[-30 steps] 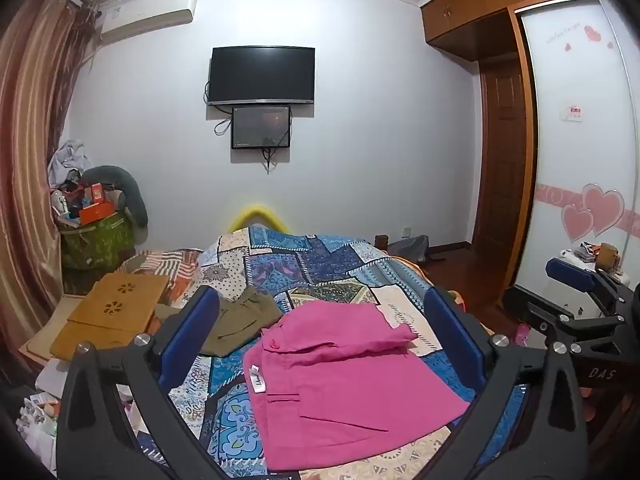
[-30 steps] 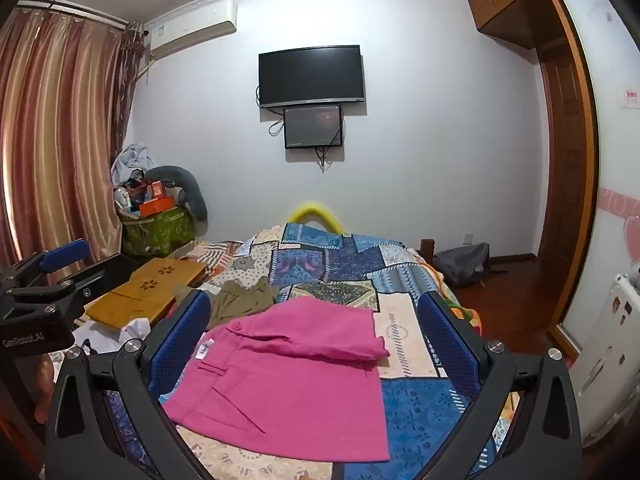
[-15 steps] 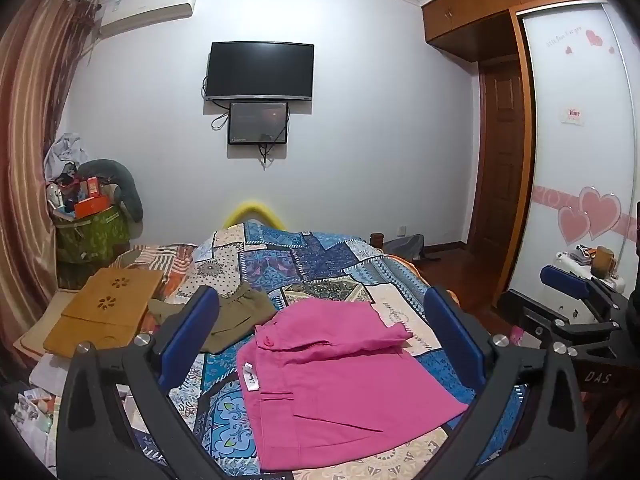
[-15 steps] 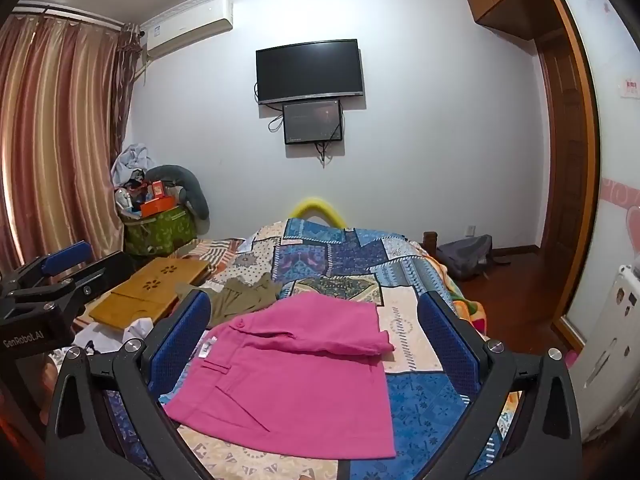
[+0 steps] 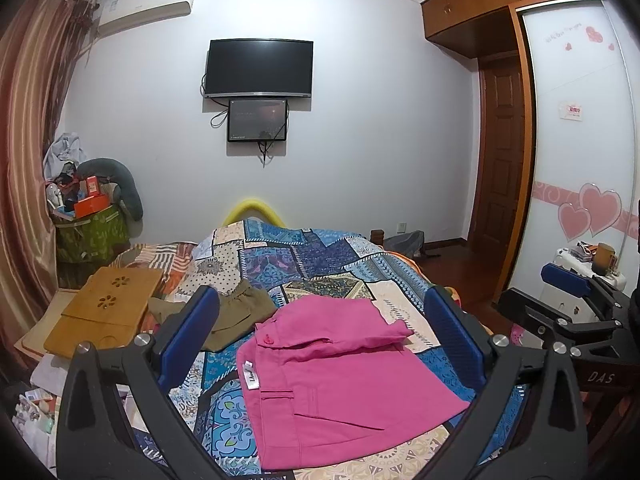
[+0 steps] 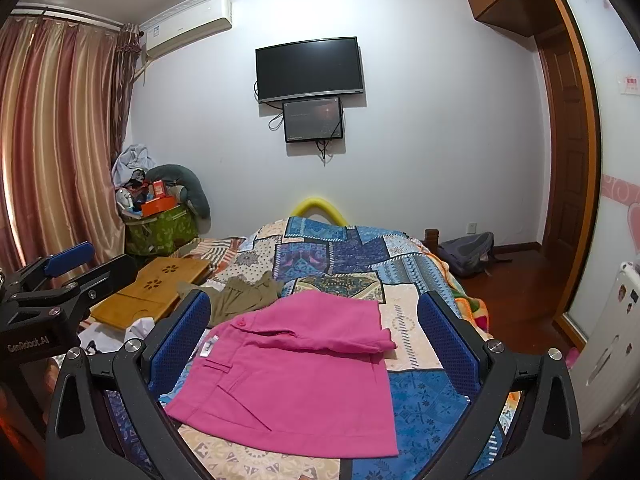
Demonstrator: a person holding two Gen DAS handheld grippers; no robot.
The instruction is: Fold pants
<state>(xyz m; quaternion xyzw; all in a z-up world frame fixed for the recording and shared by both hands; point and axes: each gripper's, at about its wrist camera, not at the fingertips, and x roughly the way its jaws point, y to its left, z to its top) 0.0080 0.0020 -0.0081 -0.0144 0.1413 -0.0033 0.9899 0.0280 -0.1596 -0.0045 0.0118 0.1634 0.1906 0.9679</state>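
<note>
Pink pants (image 5: 336, 376) lie folded on the patchwork bedspread (image 5: 304, 256), waistband with a white label to the left; they also show in the right wrist view (image 6: 296, 372). My left gripper (image 5: 320, 336) is open and empty, held above the near end of the pants. My right gripper (image 6: 314, 336) is open and empty too, above the same pants. Each gripper shows at the edge of the other's view: the right gripper (image 5: 568, 300) and the left gripper (image 6: 60, 276).
Olive-green shorts (image 5: 236, 316) lie just beyond the pink pants on the left. A wooden lap desk (image 5: 108, 308) rests on the bed's left side. A green bag of clutter (image 5: 88, 232) stands by the curtain. A grey backpack (image 6: 468, 256) sits on the floor at right.
Both grippers have shifted slightly, so the scene sits a little differently in the frame. The pants have not moved and both grippers stay open.
</note>
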